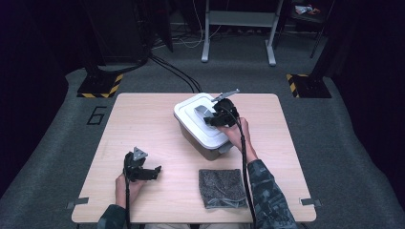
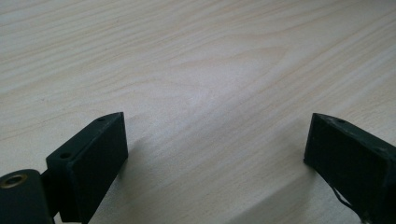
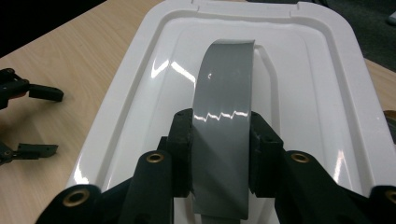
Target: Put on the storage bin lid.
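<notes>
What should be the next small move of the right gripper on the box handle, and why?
Probably lift a little, straight up. The right gripper is already shut on the grey handle of the white lid, with both pads pressed on its sides. The left gripper rests open on the table, away from the box, so nothing holds the box down yet.

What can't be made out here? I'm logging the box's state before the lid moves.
- Box contents: hidden under the white lid, high view.
- Handle near end: cut off by the bottom edge and the right tool, right gripper view.
- Cloth weave: too small, high view.
</notes>
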`<state>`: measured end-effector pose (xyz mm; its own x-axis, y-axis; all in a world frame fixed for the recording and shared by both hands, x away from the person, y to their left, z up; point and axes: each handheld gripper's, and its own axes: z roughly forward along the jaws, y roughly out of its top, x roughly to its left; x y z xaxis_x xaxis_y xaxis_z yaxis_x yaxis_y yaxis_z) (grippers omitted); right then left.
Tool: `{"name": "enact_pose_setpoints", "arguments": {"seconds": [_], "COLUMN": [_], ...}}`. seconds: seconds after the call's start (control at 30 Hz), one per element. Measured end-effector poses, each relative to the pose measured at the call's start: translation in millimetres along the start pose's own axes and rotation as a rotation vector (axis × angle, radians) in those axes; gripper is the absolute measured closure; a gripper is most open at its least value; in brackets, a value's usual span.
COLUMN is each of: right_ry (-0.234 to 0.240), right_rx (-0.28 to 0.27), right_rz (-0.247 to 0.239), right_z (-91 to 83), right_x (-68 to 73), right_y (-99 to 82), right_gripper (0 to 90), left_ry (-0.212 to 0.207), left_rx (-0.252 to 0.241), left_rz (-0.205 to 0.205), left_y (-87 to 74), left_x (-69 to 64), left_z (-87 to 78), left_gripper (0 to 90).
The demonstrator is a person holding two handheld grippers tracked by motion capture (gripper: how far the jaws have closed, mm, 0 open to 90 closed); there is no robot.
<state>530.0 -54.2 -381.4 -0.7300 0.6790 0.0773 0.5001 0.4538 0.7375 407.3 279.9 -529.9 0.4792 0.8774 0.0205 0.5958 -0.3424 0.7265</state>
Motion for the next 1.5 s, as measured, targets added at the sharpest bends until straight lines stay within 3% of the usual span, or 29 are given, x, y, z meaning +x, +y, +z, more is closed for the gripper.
{"name": "enact_pose_setpoints", "arguments": {"seconds": [0.37,0.67,0.83,1.13,1.3,1.4,1.5], "right_ry": [0.013,-0.007,-0.022,-0.110,-0.140,-0.169,-0.198], "right_rx": [0.016,-0.012,-0.047,-0.062,-0.065,-0.064,-0.060], "right_rz": [-0.029,0.012,0.022,0.028,0.036,0.039,0.074], "right_z": [3.1,-10.3,-31.7,-75.7,-91.1,-100.6,-109.2], "right_x": [0.3,-3.3,-5.3,-15.0,-18.8,-21.9,-25.9], "right_y": [-2.4,-5.3,-12.4,-42.6,-60.0,-77.2,-99.7], "right_gripper": [66.5,23.4,14.6,9.3,8.2,7.8,7.8], "left_ry": [-0.001,0.000,0.001,0.001,0.001,0.001,0.001], "left_rx": [0.000,0.000,0.000,0.000,0.000,0.000,0.000], "left_rz": [-0.001,0.000,0.000,-0.001,-0.001,-0.001,-0.001], "left_y": [0.0,0.0,0.0,0.0,0.0,0.0,0.0], "left_x": [-0.1,0.0,-0.1,0.0,0.0,0.0,0.0], "left_z": [0.1,0.0,0.0,0.1,0.1,0.1,0.1], "left_gripper": [5.5,5.5,5.5,5.5,5.5,5.5,5.5]}}
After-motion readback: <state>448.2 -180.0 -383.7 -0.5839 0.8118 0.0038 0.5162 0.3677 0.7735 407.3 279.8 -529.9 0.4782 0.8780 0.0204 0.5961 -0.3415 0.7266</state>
